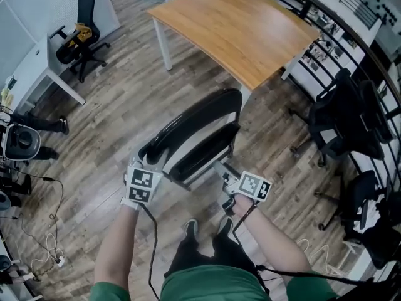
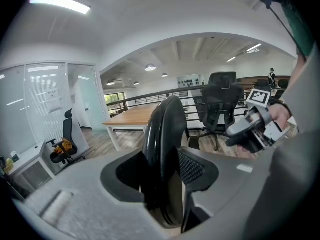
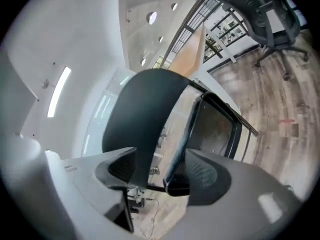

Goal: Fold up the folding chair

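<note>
Black backrest (image 1: 199, 115) pinched by left gripper (image 2: 165, 176), seat (image 1: 202, 152) pinched by right gripper (image 3: 160, 176); smooth rims could slip, seat dropping open.

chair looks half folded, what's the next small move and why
Probably raise the seat with the right claw until it meets the backrest, which the left claw grips. A gap shows between seat and backrest.

Counted one folding chair (image 1: 194, 137). Counted two grippers: left gripper (image 1: 146, 162), right gripper (image 1: 220, 169). Logged one wooden table (image 1: 238, 24), one white desk (image 1: 39, 74). Logged one office chair (image 1: 81, 36) at left, at least two further office chairs (image 1: 338, 115) at right.
</note>
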{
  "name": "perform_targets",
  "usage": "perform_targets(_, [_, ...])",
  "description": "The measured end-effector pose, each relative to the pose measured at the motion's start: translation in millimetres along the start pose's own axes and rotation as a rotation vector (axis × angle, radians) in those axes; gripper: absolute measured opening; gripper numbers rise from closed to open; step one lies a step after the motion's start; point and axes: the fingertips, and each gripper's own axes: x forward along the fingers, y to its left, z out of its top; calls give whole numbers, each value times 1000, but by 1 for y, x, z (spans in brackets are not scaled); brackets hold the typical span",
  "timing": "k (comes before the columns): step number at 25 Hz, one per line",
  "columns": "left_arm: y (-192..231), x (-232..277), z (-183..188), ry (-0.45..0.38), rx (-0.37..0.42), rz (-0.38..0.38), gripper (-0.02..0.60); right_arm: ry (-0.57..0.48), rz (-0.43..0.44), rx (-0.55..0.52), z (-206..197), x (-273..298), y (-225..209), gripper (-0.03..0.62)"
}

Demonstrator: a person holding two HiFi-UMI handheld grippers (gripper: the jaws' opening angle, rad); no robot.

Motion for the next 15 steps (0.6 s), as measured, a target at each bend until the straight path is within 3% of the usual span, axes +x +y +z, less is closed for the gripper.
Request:
perform_targets(7, [1,-7,1,-4,-8,-7,196,-208,68,-88,58,-93,74,278])
perform_targets(12, [-6,-13,4,-2,-6,-7,196,-327,142,-199,77,-145,138,122])
perform_targets(15, [-15,-17,6,-8,-1,-10,196,-378,182,-300,82,-169,173,64])
